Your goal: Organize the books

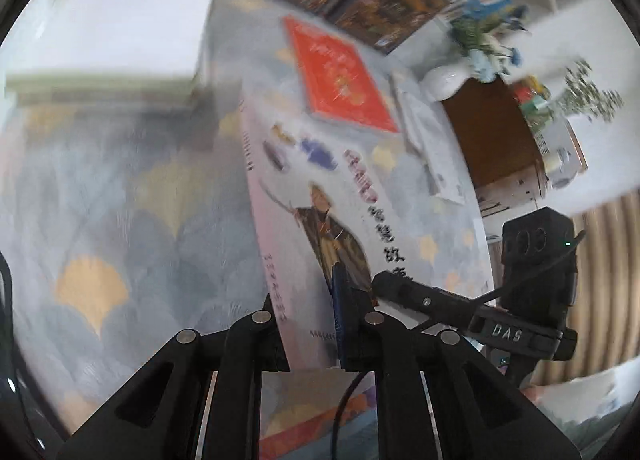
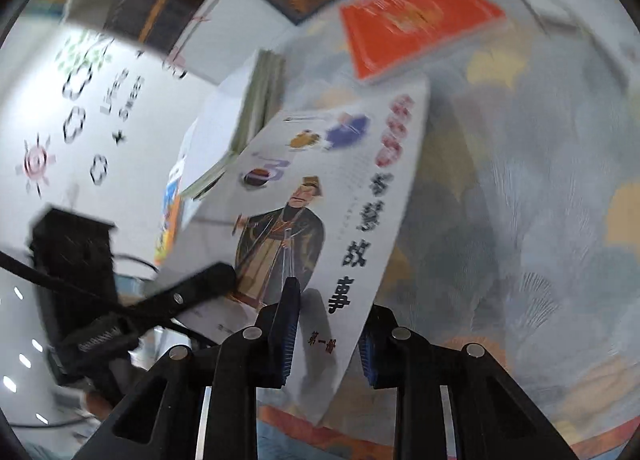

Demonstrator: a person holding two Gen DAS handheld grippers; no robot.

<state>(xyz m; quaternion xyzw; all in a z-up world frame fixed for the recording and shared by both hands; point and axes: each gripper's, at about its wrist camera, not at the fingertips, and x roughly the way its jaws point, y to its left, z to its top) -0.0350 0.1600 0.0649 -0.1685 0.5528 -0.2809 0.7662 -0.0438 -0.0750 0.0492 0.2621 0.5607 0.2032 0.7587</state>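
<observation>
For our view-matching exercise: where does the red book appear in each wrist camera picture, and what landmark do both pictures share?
Left wrist view: the red book lies upper centre, on the patterned cloth.
Right wrist view: the red book lies upper right.
Shared landmark: the white storybook with a robed figure, gripped in front of it.

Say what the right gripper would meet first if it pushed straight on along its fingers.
The right gripper is shut on the white illustrated book, so that book goes with it. Past its far edge, probably the red book on the patterned cloth, though blur leaves depth unclear.

Black hand-held gripper (image 1: 316, 340), silver round screws, blue ribbed pads (image 2: 286, 336), black cable
</observation>
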